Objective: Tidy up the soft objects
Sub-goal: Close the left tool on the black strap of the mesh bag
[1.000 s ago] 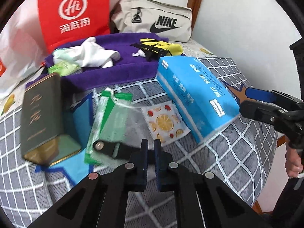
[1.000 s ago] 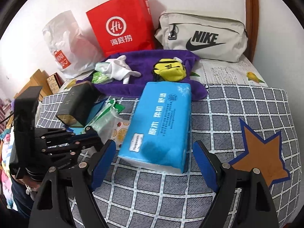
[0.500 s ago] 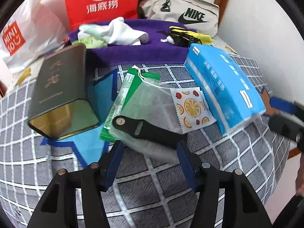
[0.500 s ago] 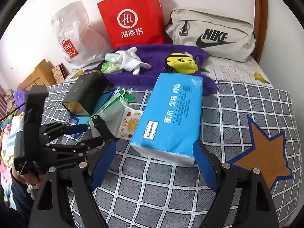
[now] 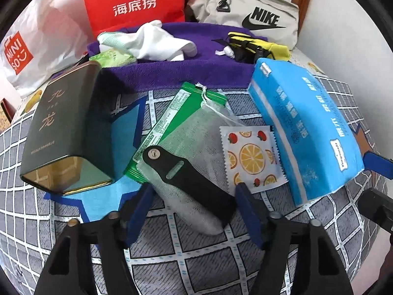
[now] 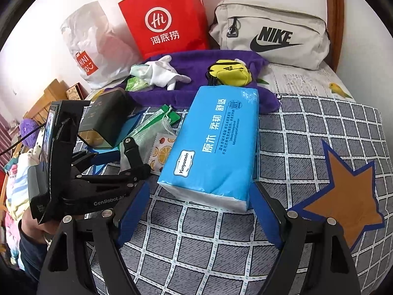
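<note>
Left wrist view: my left gripper (image 5: 194,204) points down at the grey mesh pouch (image 5: 186,152) w/ its black strap (image 5: 189,179); jaws are opening, pads either side of the pouch's near end, not pressing on it, so nothing held. Pouch lies on a green packet (image 5: 172,115), a fruit-print sachet (image 5: 253,157) just beside it, a dark tin (image 5: 66,127) further left, blue tissue pack (image 5: 307,132) to the right. Behind, a purple towel (image 5: 172,68) carries white gloves (image 5: 157,41) and a yellow mini bag (image 5: 258,46). Right wrist view: my right gripper (image 6: 199,206) has jaws wide, straddling the near end of the tissue pack (image 6: 216,142); pads look beside it, not squeezing, tho the contact is hard to judge. Red bag (image 6: 164,17), white plastic bag (image 6: 95,41) and beige Nike bag (image 6: 270,34) stand at the back. Progress, imo: early. Soft stuff is scattered over the checked bedcover (image 6: 307,127), nothing gathered or bagged yet; both grabs are lined up, not made.
</note>
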Demonstrator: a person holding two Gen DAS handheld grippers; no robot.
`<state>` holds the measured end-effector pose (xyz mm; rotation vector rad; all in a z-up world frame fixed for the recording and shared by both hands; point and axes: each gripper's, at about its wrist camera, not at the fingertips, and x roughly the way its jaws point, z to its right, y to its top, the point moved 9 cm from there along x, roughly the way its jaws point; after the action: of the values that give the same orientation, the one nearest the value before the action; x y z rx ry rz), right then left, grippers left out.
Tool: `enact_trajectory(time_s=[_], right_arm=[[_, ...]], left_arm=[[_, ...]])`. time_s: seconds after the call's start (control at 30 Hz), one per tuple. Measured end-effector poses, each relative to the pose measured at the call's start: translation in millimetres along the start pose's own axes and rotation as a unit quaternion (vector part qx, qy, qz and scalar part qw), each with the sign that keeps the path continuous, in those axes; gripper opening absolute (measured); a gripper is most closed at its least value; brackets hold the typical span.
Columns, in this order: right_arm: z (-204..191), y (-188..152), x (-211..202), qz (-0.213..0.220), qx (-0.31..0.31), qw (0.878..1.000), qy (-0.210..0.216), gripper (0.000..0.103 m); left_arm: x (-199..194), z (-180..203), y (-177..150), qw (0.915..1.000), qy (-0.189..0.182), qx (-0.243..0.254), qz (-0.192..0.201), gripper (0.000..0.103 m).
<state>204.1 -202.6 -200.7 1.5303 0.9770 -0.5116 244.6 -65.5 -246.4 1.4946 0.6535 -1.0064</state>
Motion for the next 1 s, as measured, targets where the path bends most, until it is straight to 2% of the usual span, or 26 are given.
enact_trajectory(time_s=[0.07,0.1,0.13,0.17,0.27,0.47,0.63,0.7,0.77,0.83,0.93,1.0], right_arm=[[-1,0,-2,0.002,-0.001,1.0,0.0,0.083],[-1,-1,-2,0.002,-0.001,1.0,0.0,0.083],[-1,-1,-3,0.003,-0.002,1.0,0.001,0.083],[-2,-1,-5,0.005,-0.002,1.0,0.002,0.083],[-5,-3,-6,0.006,-0.005,1.0,0.002,0.083],[-11,-5,-8,0.005,-0.012,1.0,0.003,0.083],[-17,-4,-10,0.009,-0.023,1.0,0.006,0.083],[-17,-4,-10,0.008,-0.025,1.0,0.007,0.083],[-19,-5,-8,0.005,-0.026,1.0,0.007,0.083],[-21,-5,-6,0.001,-0.029,1.0,0.006,0.083],[-24,-6,-5,0.0,-0.036,0.999,0.005,0.083],[-24,-6,-4,-0.001,-0.037,0.999,0.005,0.083]], left_arm=[[-3,1,-1,0.9999,-0.012,0.006,0.002,0.044],[-5,1,-2,0.9998,-0.019,0.007,0.002,0.039],[-7,1,-4,0.9996,-0.027,0.009,0.001,0.029],[-9,0,-7,0.9993,-0.035,0.009,-0.001,0.025],[-19,-6,-17,0.9986,-0.052,0.002,0.0,0.017],[-39,-19,-39,0.9973,-0.071,-0.016,0.005,0.013],[-49,-31,-55,0.9956,-0.089,-0.028,-0.002,0.014],[-48,-39,-57,0.9955,-0.085,-0.04,-0.008,0.021],[-45,-49,-58,0.9961,-0.067,-0.057,-0.011,0.039],[-45,-57,-56,0.9966,-0.049,-0.065,-0.008,0.051],[-44,-62,-50,0.9966,-0.032,-0.076,-0.003,0.058],[-39,-62,-46,0.996,-0.03,-0.083,-0.011,0.059]])
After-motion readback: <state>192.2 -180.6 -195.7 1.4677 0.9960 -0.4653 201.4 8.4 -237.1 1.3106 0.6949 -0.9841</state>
